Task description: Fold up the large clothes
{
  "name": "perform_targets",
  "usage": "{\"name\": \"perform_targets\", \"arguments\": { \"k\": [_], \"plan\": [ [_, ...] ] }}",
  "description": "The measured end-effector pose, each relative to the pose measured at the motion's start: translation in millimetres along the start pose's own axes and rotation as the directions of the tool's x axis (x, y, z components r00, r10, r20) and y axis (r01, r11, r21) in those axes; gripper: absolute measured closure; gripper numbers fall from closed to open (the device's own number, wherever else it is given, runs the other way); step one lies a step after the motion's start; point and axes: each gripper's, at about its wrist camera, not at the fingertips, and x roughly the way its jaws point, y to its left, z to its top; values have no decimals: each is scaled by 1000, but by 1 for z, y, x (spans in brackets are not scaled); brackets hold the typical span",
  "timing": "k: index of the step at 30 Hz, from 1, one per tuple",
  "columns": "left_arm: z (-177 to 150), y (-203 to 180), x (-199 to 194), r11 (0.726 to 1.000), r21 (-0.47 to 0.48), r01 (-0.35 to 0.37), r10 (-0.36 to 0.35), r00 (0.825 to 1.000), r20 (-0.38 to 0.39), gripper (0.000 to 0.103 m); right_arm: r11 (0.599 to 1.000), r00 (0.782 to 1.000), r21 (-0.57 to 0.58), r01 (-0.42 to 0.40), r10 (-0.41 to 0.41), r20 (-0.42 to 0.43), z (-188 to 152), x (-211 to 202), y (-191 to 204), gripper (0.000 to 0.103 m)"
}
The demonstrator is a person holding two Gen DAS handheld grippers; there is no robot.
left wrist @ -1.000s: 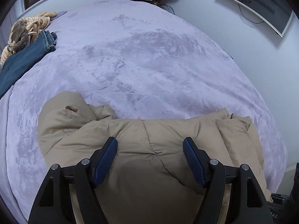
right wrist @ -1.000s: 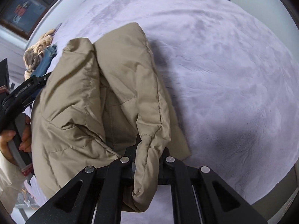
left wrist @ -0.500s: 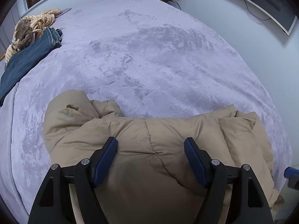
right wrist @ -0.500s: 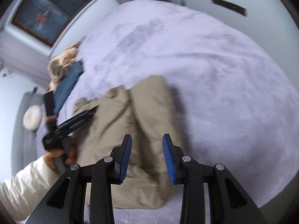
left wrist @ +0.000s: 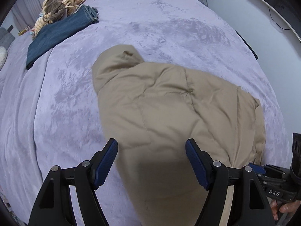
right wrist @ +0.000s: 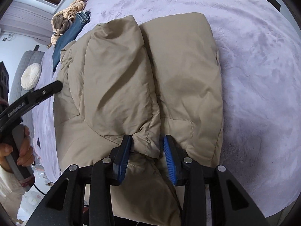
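A tan puffer jacket lies bunched on a lilac plush blanket that covers the bed, folded into a thick bundle whose two padded lobes run side by side in the right wrist view. The left gripper hangs over the near edge of the jacket with its blue-padded fingers spread wide; the fabric sits below and between them, but the pads press on nothing. The right gripper points down at the jacket's near end, where a stitched cuff-like fold lies between its fingers; its jaws have just been opening, and they now stand at a middling gap, the left pad just at the cloth and the right pad clear of it, so the fold is not pinched. In that same view the left gripper's black body reaches in from the left, held by a hand in a white sleeve. At the far side of the bed lie folded blue jeans with a tan and brown knitted garment heaped beside them. A round white cushion rests on a grey seat beyond the bed.
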Motion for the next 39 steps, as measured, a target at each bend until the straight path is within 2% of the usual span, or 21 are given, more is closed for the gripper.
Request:
{"name": "perform_targets", "arguments": {
  "k": [4,10,11,12,13,20,25,34,39],
  "plan": [
    [-27,6,-8,998,-54,-9,8,1000,-26,27,999,999,-40,28,-29,-13,-2,5,7,65],
    [-53,12,-13,995,-95,14,-19,999,-49,27,998,999,-30,52,-52,-8,-1,4,21,62],
    [-56,13,-14,995,-96,19,-24,999,-49,12,998,998,-25,57,-57,-2,-1,1,23,61],
    [-59,14,-14,995,-97,22,-27,998,-50,2,998,998,-17,64,-64,7,1,-3,26,58],
    [-62,16,-15,995,-101,20,-25,999,-43,0,997,997,-9,71,-71,14,2,-7,27,56],
    [-80,23,-22,994,-98,40,-46,998,-51,0,996,994,15,92,-93,62,-15,-34,33,44],
    [-93,30,-28,994,-98,38,-42,998,-41,0,996,992,30,81,-83,93,-31,-44,39,25],
    [-112,47,-35,995,-89,43,-46,998,-30,0,993,982,78,87,-99,159,-55,-58,48,21],
    [-113,55,-34,992,-119,53,-58,998,-38,0,993,983,96,70,-85,165,-53,-64,44,18]
  ]
}}
